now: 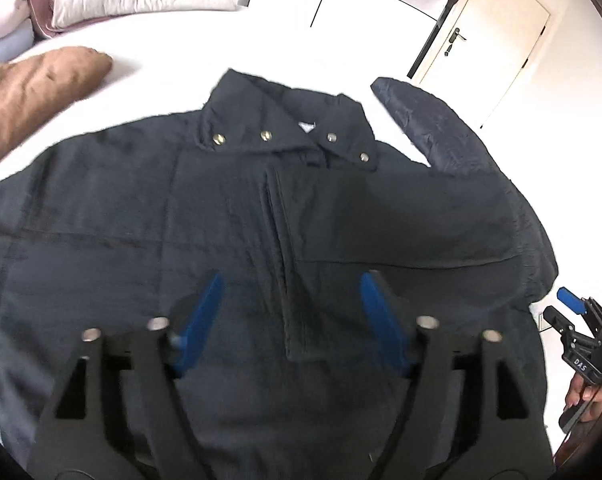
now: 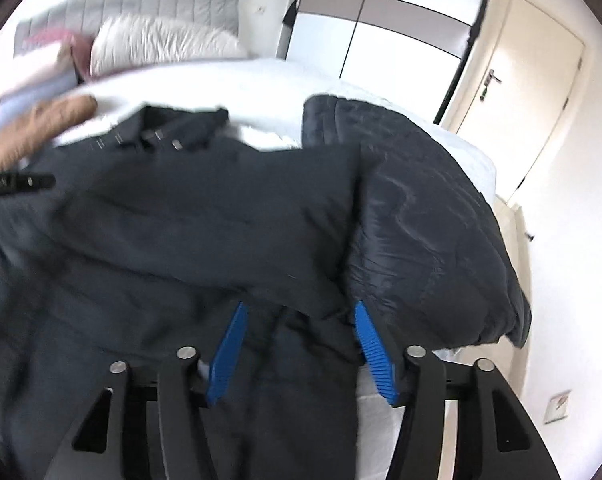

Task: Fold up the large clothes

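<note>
Left wrist: jacket (image 1: 261,240) on white bed (image 1: 173,60)

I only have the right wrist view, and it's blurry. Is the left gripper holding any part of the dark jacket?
Observer: No. The left wrist view shows the left gripper open above the jacket front, with nothing pinched between its fingers.
Operator: Which way up does the jacket lie?
Observer: Front up. Its collar is at the far end with four metal snaps across it, and the front placket is closed down the middle.
</note>
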The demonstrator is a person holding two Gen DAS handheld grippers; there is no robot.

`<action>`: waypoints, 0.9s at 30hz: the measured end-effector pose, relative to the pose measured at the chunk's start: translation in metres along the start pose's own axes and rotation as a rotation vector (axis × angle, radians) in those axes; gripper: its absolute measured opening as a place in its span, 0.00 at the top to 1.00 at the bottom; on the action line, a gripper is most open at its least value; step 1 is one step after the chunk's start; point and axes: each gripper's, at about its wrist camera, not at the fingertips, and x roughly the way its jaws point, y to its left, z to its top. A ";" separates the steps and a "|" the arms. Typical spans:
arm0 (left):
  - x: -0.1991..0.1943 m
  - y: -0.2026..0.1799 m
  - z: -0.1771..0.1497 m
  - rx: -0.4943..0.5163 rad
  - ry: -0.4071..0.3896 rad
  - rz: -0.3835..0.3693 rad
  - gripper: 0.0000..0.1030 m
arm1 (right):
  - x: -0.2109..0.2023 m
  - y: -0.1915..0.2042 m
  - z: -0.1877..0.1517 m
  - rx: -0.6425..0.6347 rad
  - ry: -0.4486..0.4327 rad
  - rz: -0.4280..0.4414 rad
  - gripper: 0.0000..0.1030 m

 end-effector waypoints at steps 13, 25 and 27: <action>-0.126 0.076 -0.030 -0.051 0.024 0.220 0.13 | -0.076 0.054 0.023 0.298 -0.044 0.183 0.21; -0.190 0.230 -0.092 -0.277 -0.017 0.337 0.13 | -0.082 0.114 0.014 0.168 -0.046 0.216 0.18; -0.192 0.258 -0.103 -0.333 -0.011 0.343 0.13 | -0.080 0.118 0.012 0.160 -0.039 0.236 0.18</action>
